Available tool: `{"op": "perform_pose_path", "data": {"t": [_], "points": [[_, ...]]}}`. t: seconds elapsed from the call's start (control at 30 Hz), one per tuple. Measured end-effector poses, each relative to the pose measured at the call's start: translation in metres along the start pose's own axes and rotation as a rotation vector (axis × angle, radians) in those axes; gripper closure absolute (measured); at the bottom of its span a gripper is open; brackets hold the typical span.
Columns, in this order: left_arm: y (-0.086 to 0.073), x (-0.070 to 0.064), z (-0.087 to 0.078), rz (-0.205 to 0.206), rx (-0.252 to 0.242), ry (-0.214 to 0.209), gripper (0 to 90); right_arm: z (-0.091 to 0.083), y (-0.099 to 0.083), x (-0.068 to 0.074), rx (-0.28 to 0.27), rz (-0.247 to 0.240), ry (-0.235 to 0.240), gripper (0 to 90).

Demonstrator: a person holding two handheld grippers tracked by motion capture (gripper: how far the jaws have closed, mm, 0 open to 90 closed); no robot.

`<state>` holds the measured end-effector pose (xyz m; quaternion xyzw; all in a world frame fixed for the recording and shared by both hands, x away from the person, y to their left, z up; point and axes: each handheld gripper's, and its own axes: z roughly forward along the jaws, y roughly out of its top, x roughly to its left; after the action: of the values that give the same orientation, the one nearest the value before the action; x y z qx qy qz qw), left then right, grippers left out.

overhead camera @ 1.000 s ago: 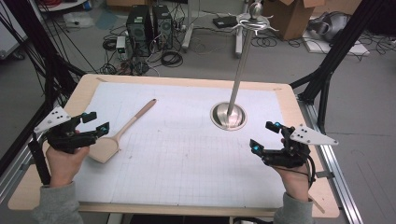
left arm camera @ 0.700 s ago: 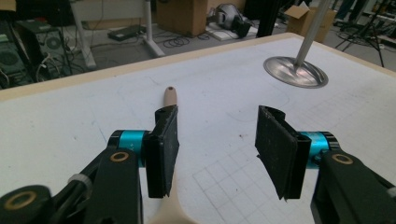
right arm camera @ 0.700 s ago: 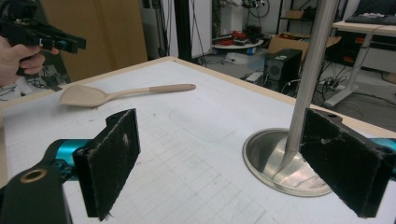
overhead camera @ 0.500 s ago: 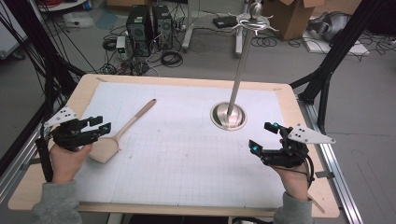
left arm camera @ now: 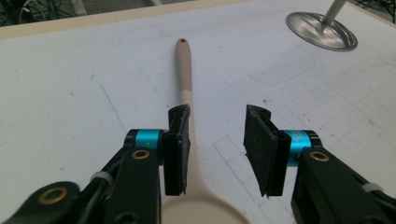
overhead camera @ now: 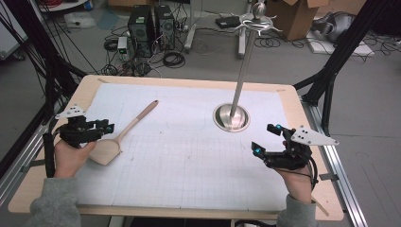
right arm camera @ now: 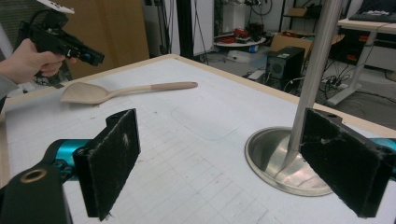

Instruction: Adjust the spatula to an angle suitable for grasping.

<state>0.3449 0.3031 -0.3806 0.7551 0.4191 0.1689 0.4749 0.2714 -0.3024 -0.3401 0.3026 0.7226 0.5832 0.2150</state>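
Observation:
A pale wooden spoon (overhead camera: 136, 119) lies on the white mat, bowl toward the near left, handle pointing to the far right. My left gripper (overhead camera: 105, 126) hovers open just above the spoon's neck; in the left gripper view the handle (left arm camera: 184, 65) runs up past the left jaw, off-centre in the gap of the gripper (left arm camera: 218, 114). My right gripper (overhead camera: 264, 138) is open and holds nothing, near the mat's right side. In front of it a steel hook stand (overhead camera: 241, 80) rises from a round base (right arm camera: 280, 158). The right gripper view shows the spoon (right arm camera: 140, 89) and the left gripper (right arm camera: 88, 56) farther off.
The mat (overhead camera: 189, 161) covers a wooden table (overhead camera: 302, 123) with rails along both sides. Computers, cables and boxes sit on the floor beyond the far edge. The stand's hooked top (overhead camera: 257, 21) reaches high above the table.
My left gripper has shifted a little to the right, toward and over the spoon's bowl end. The right gripper, the spoon and the stand have stayed in place.

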Motion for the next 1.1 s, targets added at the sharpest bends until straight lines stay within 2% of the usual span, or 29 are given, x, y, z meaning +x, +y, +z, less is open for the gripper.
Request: {"op": "perform_pose_path", "data": {"t": [0.1, 0.37, 0.47, 0.6, 0.7, 0.87, 0.93, 1.1], "points": [[0.0, -0.001, 0.002, 0.004, 0.004, -0.008, 71.3, 0.0, 0.0, 0.0, 0.0, 0.0, 0.002, 11.8], [0.004, 0.006, 0.011, -0.018, 0.022, 0.026, 88.2, 0.003, 0.0, 0.002, 0.012, 0.001, 0.015, 11.8], [0.005, 0.009, 0.013, -0.03, 0.014, 0.022, 89.4, 0.003, 0.0, 0.002, 0.013, -0.001, 0.015, 11.9], [0.006, 0.014, 0.022, -0.054, 0.041, 0.021, 89.5, 0.003, 0.0, 0.002, 0.017, -0.002, 0.016, 11.9], [0.008, 0.014, 0.025, -0.056, 0.042, 0.015, 89.6, 0.004, 0.0, 0.002, 0.015, -0.006, 0.021, 12.0], [0.018, 0.015, 0.034, -0.054, 0.063, 0.034, 89.6, 0.004, 0.0, 0.003, 0.016, -0.005, 0.026, 12.1], [0.024, 0.017, 0.041, -0.053, 0.089, 0.04, 89.6, 0.004, 0.0, 0.003, 0.014, -0.006, 0.027, 12.1], [0.029, 0.018, 0.053, -0.055, 0.118, 0.044, 89.6, 0.004, 0.0, 0.002, 0.012, -0.004, 0.03, 12.1]]}}
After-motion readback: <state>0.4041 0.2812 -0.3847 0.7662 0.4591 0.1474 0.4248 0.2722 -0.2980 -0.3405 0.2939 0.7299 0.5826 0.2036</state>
